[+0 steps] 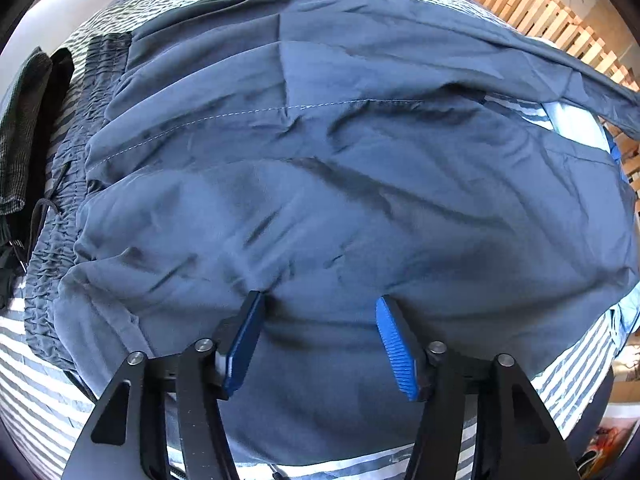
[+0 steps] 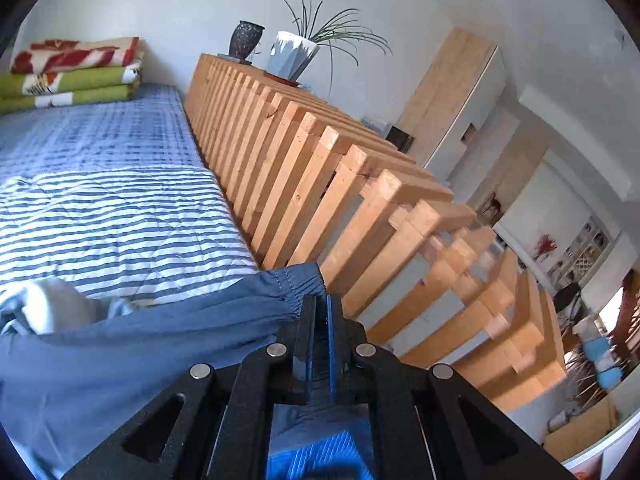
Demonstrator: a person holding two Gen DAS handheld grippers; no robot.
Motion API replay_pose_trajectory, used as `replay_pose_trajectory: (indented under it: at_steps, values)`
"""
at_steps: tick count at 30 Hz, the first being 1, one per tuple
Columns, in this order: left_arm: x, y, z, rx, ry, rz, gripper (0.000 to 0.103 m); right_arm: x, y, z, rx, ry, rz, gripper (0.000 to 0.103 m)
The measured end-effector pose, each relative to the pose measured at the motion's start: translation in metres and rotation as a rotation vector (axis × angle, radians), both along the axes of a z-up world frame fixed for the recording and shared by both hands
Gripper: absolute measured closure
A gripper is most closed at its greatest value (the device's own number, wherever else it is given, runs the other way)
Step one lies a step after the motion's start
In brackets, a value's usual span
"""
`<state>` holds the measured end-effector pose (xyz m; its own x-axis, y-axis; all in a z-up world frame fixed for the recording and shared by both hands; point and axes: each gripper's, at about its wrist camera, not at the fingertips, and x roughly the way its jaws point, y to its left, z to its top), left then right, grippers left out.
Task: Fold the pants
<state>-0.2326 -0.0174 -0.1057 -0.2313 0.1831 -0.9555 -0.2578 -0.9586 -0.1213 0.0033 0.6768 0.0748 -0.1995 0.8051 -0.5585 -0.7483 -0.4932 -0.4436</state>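
The blue pants [image 1: 320, 184] lie spread on the striped bed [image 2: 120, 216]. The right hand-held gripper [image 2: 320, 312] is clamped on the elastic cuff [image 2: 296, 284] beside the wooden slat rail [image 2: 320, 168]; the left hand-held gripper [image 1: 320, 304] stands apart above the seat. With only the thin cuff pinched, the leg could slip free or drag the layers askew.

Left gripper [image 1: 320, 300] jaws apart; right gripper [image 2: 321, 300] clamped

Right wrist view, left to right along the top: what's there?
Folded blankets → dark vase → potted plant → tall wooden cabinet.
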Motion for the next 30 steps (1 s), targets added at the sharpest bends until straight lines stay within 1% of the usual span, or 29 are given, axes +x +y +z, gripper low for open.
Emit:
replay_pose_trajectory:
  at_steps: [2,3,4,5,6,7,9,12,13,14,15,16,18,19,21,22,23,24,25,26,27,28,29,30]
  values:
    - [-0.002,-0.005,0.002,0.023,-0.012,0.013,0.041,-0.017,0.008,-0.030,-0.053,-0.085,-0.017,0.098]
    - [-0.003,-0.009,0.004,0.048,-0.027,0.021,0.041,-0.022,0.010,-0.046,-0.078,-0.131,-0.024,0.098]
    - [-0.004,-0.016,0.009,0.097,-0.051,0.031,0.041,-0.020,0.010,-0.054,-0.091,-0.147,-0.030,0.098]
    - [-0.005,-0.021,0.014,0.133,-0.063,0.040,0.041,-0.022,0.009,-0.063,-0.115,-0.144,-0.027,0.098]
    - [-0.007,-0.028,0.025,0.165,-0.062,0.051,0.041,-0.018,0.010,-0.069,-0.140,-0.130,-0.020,0.098]
    - [-0.010,-0.034,0.036,0.173,-0.043,0.054,0.041,-0.015,0.009,-0.072,-0.150,-0.123,-0.015,0.098]
    - [-0.022,-0.044,0.067,0.151,0.029,0.050,0.041,-0.012,0.006,-0.074,-0.141,-0.128,-0.003,0.099]
    - [-0.052,-0.063,0.101,0.119,0.107,0.076,0.040,-0.006,-0.003,-0.062,-0.145,-0.097,0.019,0.099]
    - [-0.079,-0.066,0.111,0.114,0.122,0.096,0.038,-0.005,-0.005,-0.057,-0.143,-0.087,0.022,0.099]
    - [-0.100,-0.071,0.116,0.102,0.130,0.114,0.033,-0.005,-0.008,-0.053,-0.137,-0.082,0.027,0.099]
    - [-0.115,-0.070,0.117,0.092,0.138,0.147,0.033,-0.004,-0.010,-0.050,-0.134,-0.082,0.031,0.099]
    - [-0.146,-0.053,0.113,0.103,0.137,0.200,0.033,-0.017,-0.008,-0.051,-0.134,-0.081,0.030,0.099]
    - [-0.183,-0.047,0.109,0.125,0.116,0.233,0.033,-0.020,-0.010,-0.048,-0.144,-0.082,0.038,0.099]
    - [-0.202,-0.043,0.104,0.153,0.098,0.252,0.033,-0.022,-0.011,-0.049,-0.149,-0.086,0.040,0.099]
    - [-0.227,-0.033,0.099,0.203,0.081,0.276,0.031,-0.024,-0.011,-0.050,-0.144,-0.103,0.033,0.099]
    - [-0.239,-0.026,0.095,0.196,0.092,0.294,0.031,-0.023,-0.008,-0.049,-0.153,-0.103,0.024,0.099]
    - [-0.252,-0.024,0.090,0.187,0.095,0.306,0.029,-0.021,-0.002,-0.048,-0.162,-0.095,-0.004,0.099]
    - [-0.259,-0.021,0.083,0.192,0.080,0.317,0.027,-0.020,0.003,-0.048,-0.154,-0.102,-0.039,0.099]
    - [-0.267,-0.016,0.070,0.222,0.045,0.334,0.027,-0.020,0.007,-0.048,-0.127,-0.127,-0.084,0.099]
    - [-0.272,-0.011,0.062,0.244,0.020,0.350,0.027,-0.021,0.010,-0.047,-0.091,-0.147,-0.105,0.095]
    - [-0.280,-0.010,0.055,0.258,-0.004,0.366,0.027,-0.023,0.010,-0.045,-0.073,-0.147,-0.102,0.088]
    - [-0.286,-0.007,0.044,0.254,-0.009,0.368,0.027,-0.022,0.006,-0.039,-0.061,-0.129,-0.089,0.083]
    - [-0.287,-0.004,0.041,0.237,-0.007,0.367,0.027,-0.021,-0.001,-0.029,-0.060,-0.090,-0.044,0.067]
    - [-0.285,-0.003,0.037,0.216,-0.002,0.363,0.026,-0.023,-0.008,-0.023,-0.049,-0.076,-0.017,0.053]
